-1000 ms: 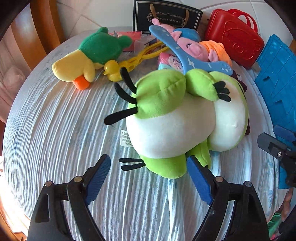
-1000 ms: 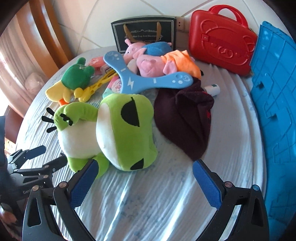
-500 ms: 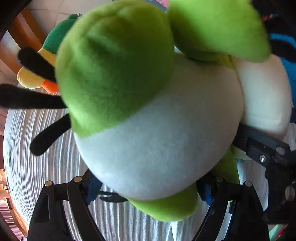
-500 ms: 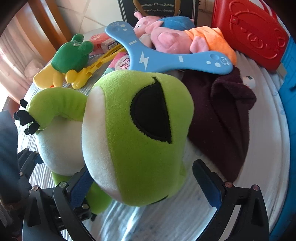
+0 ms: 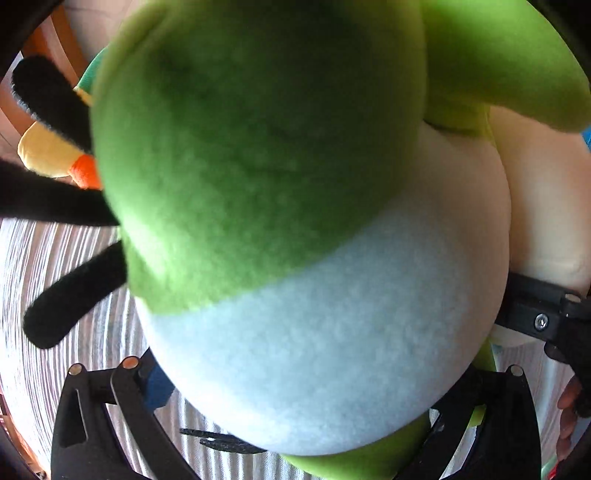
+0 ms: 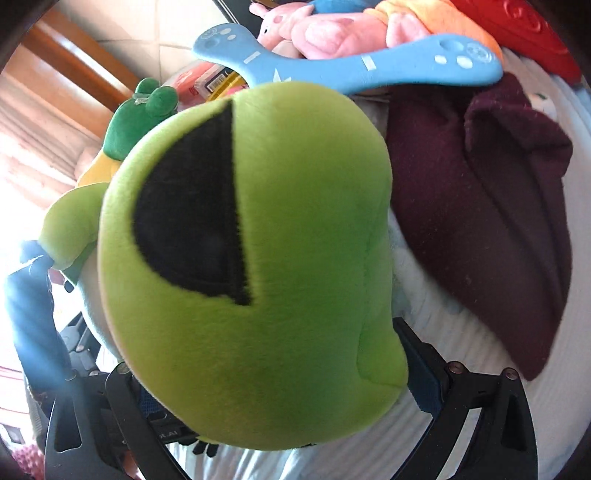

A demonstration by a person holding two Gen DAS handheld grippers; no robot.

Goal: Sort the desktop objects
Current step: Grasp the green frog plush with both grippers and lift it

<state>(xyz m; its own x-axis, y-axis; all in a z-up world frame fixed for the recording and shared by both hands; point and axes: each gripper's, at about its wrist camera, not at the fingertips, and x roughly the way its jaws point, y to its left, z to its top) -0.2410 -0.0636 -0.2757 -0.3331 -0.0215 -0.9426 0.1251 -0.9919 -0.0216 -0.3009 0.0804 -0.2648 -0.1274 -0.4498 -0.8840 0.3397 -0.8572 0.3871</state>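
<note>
The left gripper (image 5: 295, 402) has just been opening its jaws, and they now stand wide around the white belly of the green frog plush (image 5: 258, 155), whose body fills the gap; whether the pads press it I cannot tell. The right gripper (image 6: 284, 387) straddles the frog's head, jaws spread, grip likewise unclear. The frog lies on the striped tablecloth (image 5: 55, 266). Beyond lie a maroon cloth (image 6: 498, 206), a blue boomerang (image 6: 369, 62) and a pink pig plush (image 6: 332, 29).

bright daylight glares from the left; close green plush (image 5: 258, 166) blurred; fisheye edges bend
</note>
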